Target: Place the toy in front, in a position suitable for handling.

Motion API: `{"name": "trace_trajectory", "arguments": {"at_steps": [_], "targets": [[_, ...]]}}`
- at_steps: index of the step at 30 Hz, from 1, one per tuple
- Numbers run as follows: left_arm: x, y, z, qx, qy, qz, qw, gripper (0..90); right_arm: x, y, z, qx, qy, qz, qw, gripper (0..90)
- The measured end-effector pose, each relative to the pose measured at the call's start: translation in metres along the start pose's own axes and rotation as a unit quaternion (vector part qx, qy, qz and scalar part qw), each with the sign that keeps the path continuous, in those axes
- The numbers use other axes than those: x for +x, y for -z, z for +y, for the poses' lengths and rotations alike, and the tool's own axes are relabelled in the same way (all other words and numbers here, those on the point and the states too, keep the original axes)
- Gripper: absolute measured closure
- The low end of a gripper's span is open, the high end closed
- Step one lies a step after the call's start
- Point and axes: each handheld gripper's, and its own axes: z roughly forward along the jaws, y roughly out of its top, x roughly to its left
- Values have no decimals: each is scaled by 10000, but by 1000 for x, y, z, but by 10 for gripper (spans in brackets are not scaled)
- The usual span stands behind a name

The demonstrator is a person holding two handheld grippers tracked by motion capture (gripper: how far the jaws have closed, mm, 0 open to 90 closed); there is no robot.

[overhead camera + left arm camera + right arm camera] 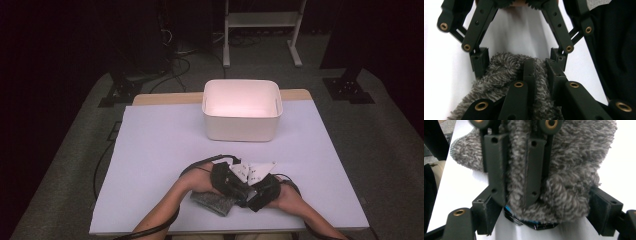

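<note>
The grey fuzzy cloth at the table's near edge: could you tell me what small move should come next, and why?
Probably close the right gripper on the grey fuzzy cloth: its jaws stand open either side of the bunched fabric, while the left gripper pinches a fold, so both would then hold it.

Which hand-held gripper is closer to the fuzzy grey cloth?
Left. The left hand-held gripper is clamped on the cloth. The right hand-held gripper stands open around it, a jaw on either side.
</note>
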Motion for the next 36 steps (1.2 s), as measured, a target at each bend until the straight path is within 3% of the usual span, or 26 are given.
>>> {"name": "trace_trajectory", "arguments": {"at_steps": [5, 9, 12, 24, 27, 32, 36], "targets": [[1, 4, -2, 78, -56, 47, 9999, 795, -1, 0, 0, 16, 76, -64, 9999, 211], [1, 12, -7, 127, 30, 167, 9998, 793, -2, -1, 0, 34, 157, -139, 9998, 213], [3, 18, -11, 131, 105, 252, 9995, 790, -2, 0, 0, 29, 140, -55, 9999, 214], [11, 4, -2, 53, 151, 266, 9995, 786, -1, 0, 0, 11, 75, -35, 10000, 214], [12, 8, -7, -12, 144, 234, 9996, 782, 0, 0, 0, 23, 81, -44, 10000, 214], [11, 21, -26, -268, 368, 318, 9985, 775, 0, -1, 0, 17, 133, -69, 9999, 215], [8, 27, -30, -314, 378, 367, 9981, 772, 1, -1, 1, 44, 106, -81, 9999, 217]]}}
